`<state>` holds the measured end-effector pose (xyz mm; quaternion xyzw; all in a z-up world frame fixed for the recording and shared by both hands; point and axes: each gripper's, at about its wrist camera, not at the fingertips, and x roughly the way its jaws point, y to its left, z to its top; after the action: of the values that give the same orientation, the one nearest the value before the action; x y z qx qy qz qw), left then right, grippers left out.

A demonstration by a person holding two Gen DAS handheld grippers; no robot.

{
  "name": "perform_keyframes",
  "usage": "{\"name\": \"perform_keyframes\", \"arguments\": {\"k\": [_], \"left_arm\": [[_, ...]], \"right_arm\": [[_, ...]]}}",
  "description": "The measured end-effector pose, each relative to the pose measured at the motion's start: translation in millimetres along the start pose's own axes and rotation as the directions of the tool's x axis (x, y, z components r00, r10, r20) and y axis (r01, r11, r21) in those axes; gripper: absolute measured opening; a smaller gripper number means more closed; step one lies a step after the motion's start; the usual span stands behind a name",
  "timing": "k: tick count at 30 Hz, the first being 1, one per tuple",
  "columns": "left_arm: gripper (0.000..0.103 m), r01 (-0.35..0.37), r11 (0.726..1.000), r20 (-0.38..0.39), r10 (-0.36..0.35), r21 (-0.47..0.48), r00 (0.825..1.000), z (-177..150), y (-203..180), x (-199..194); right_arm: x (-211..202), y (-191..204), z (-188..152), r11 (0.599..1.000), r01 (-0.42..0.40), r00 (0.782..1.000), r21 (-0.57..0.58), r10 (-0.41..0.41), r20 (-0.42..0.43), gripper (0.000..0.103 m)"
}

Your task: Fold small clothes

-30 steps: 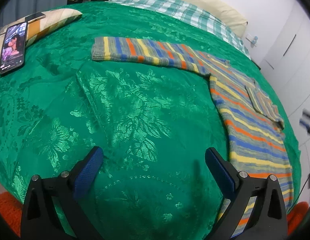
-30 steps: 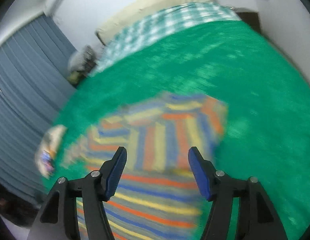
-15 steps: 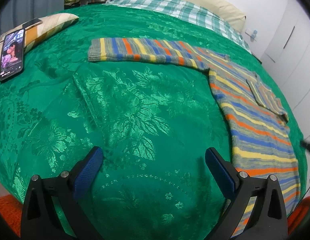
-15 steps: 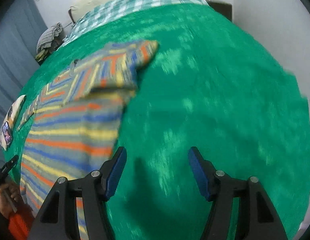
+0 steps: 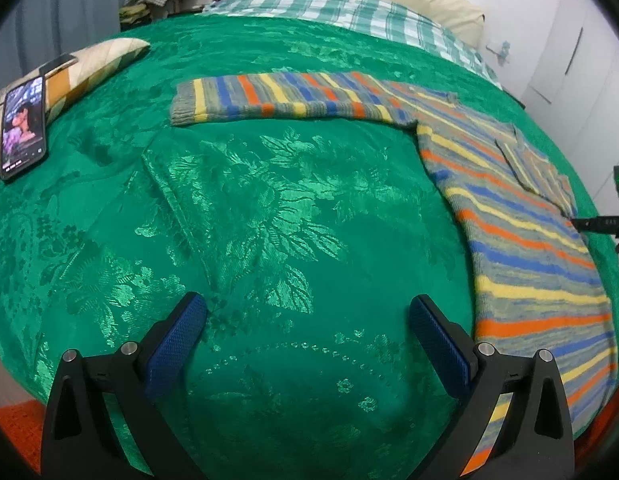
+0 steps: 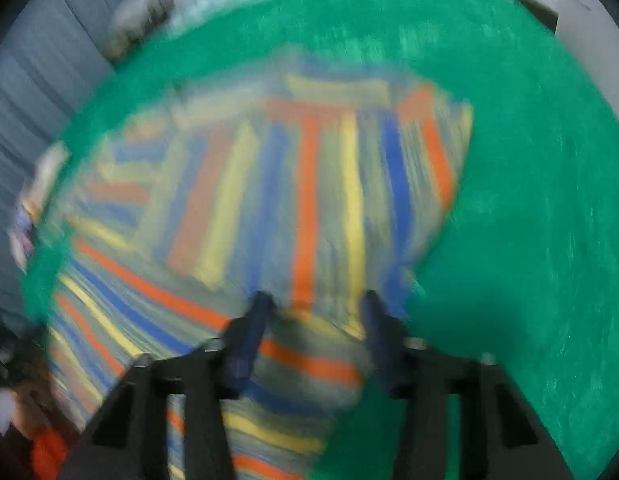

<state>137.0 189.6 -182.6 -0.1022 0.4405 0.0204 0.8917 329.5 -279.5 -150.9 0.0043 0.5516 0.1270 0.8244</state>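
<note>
the bed [image 5: 269,200] under its green floral bedspread looks the same to your left camera as it did a second ago, and the striped sweater [image 5: 521,232] lies flat on its right half with the left sleeve [image 5: 285,98] stretched out straight across the spread. the right sleeve [image 5: 537,168] is already folded in over the body. what has changed is on your right side: half a second ago your right camera looked mostly at bare bedspread beside the sweater, and now it has swung back over the folded sleeve and the stripes fill its view, heavily blurred. your right gripper [image 6: 315,308] has its jaws spread with a gap between them, and they look lower and closer to the knit than before, holding nothing that i can make out through the blur. your left gripper [image 5: 305,322] has not moved; its jaws are spread wide over empty bedspread, well apart from the outstretched sleeve. i judge you are still early in the fold, with that sleeve not yet brought in. the phone [image 5: 23,126] lies on a pillow at the far left.
</note>
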Motion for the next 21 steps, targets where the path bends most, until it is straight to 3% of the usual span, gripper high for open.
{"name": "perform_keyframes", "arguments": {"k": [1, 4, 9, 11, 13, 14, 18, 21], "left_arm": [[0.102, 0.003, 1.0, 0.0, -0.003, -0.003, 1.0, 0.0, 0.7, -0.2], [0.102, 0.008, 1.0, 0.001, -0.008, -0.018, 1.0, 1.3, 2.2, 0.7], [0.102, -0.015, 1.0, 0.005, 0.015, -0.012, 1.0, -0.3, -1.1, 3.6], [0.102, -0.032, 0.999, 0.003, 0.032, 0.012, 0.999, -2.9, -3.9, 4.4], [0.102, -0.046, 0.998, 0.001, 0.046, 0.036, 0.999, -5.5, -6.2, 4.1], [0.102, -0.047, 0.998, 0.001, 0.047, 0.042, 0.999, -6.2, -6.5, 3.4], [0.102, -0.029, 0.999, -0.006, 0.029, 0.032, 1.0, -5.2, -3.0, 1.7], [0.102, -0.017, 1.0, -0.008, 0.017, 0.002, 1.0, -3.1, -0.3, 1.4]], "right_arm": [[-5.9, 1.4, -2.4, 1.0, 0.022, 1.0, -0.018, -0.022, 0.021, 0.031], [-28.6, 6.3, -3.4, 1.0, 0.029, 0.998, -0.001, -0.029, 0.063, 0.03], [-46.4, 35.9, 2.1, 0.996, -0.009, 0.988, -0.085, 0.022, 0.15, 0.034], [-29.5, 35.9, -0.4, 0.998, -0.021, 0.993, -0.055, 0.027, 0.114, 0.042], [-1.2, 26.5, -7.8, 1.0, 0.007, 1.0, 0.004, -0.007, -0.012, 0.042], [4.1, 22.3, -10.7, 1.0, 0.008, 0.999, 0.02, -0.008, -0.032, 0.042], [-41.2, 17.6, -36.1, 0.999, -0.008, 0.996, 0.044, 0.004, 0.088, 0.042], [-88.5, 16.0, -71.8, 0.998, 0.048, 0.979, 0.043, -0.056, 0.195, 0.068]]}}
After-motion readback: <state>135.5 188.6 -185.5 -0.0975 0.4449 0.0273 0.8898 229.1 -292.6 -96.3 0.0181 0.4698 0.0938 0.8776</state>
